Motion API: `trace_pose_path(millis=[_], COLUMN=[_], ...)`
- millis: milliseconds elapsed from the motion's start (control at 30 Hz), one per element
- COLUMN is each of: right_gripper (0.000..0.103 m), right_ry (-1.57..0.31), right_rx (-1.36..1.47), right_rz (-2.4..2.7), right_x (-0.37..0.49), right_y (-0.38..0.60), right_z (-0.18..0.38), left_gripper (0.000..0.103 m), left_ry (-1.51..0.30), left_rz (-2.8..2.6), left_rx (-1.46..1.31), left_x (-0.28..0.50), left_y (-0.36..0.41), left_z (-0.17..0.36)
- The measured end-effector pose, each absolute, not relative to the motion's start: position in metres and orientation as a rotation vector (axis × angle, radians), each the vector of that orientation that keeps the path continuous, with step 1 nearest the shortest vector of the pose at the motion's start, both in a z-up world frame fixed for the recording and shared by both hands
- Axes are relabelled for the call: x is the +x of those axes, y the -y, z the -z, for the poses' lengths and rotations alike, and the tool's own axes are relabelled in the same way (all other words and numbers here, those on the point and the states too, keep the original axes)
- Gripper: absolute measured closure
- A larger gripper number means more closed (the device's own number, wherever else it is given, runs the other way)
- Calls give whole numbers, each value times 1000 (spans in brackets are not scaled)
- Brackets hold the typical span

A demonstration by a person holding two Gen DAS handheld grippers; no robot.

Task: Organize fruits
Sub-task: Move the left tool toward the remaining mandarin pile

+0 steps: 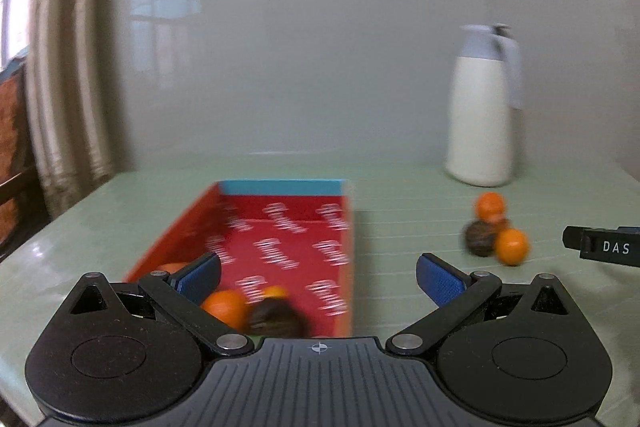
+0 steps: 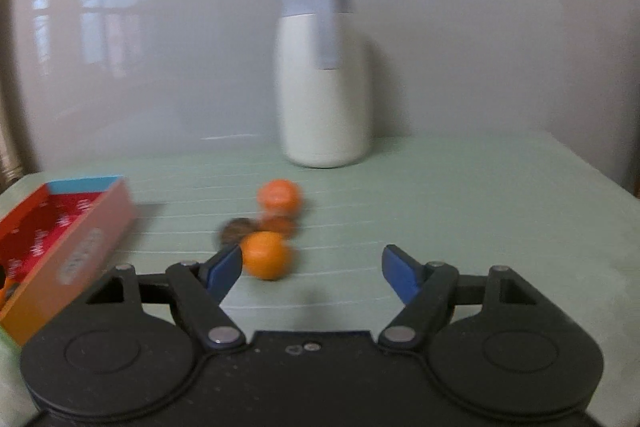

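Observation:
A red box [image 1: 280, 247] with a blue far rim lies on the green table; inside its near end are oranges [image 1: 226, 307] and a dark brown fruit [image 1: 276, 319]. My left gripper [image 1: 318, 277] is open and empty above the box's near end. On the table to the right lie two oranges [image 1: 511, 247] [image 1: 490, 206] and dark brown fruits [image 1: 478, 238]. In the right wrist view my right gripper [image 2: 312, 269] is open and empty, just short of the near orange [image 2: 266, 255]; the far orange [image 2: 279, 197], brown fruits [image 2: 276, 225] and the box [image 2: 68, 247] also show.
A white thermos jug [image 1: 482, 115] with a grey lid stands at the back of the table by the wall; it also shows in the right wrist view [image 2: 324, 83]. A curtain [image 1: 60, 67] hangs at the far left. The right gripper's edge [image 1: 604, 247] shows at right.

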State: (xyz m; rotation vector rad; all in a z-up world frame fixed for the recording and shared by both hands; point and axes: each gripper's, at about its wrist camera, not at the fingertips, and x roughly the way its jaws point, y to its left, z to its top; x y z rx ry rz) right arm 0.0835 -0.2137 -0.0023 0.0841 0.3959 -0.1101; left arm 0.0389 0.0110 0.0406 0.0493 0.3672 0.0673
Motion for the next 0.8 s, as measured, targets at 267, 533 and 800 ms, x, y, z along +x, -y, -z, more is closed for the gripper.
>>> trace_pose_path(millis=[267,533,800], right_gripper=[24,24,23], right_ry=[-390,-382,-375], right_rx=[136,170,208], right_rz=[240,285,300], right_x=[66,56,55], right_y=[266,291,307], right_z=[12,17,20], left_gripper=[0,0,1], left_ry=[-390,-417,-440], left_rz=[37,71,120], left_rx=[83,117,99], left_x=[62,94,117], left_y=[47,82,107], left_z=[-42,-29,-22])
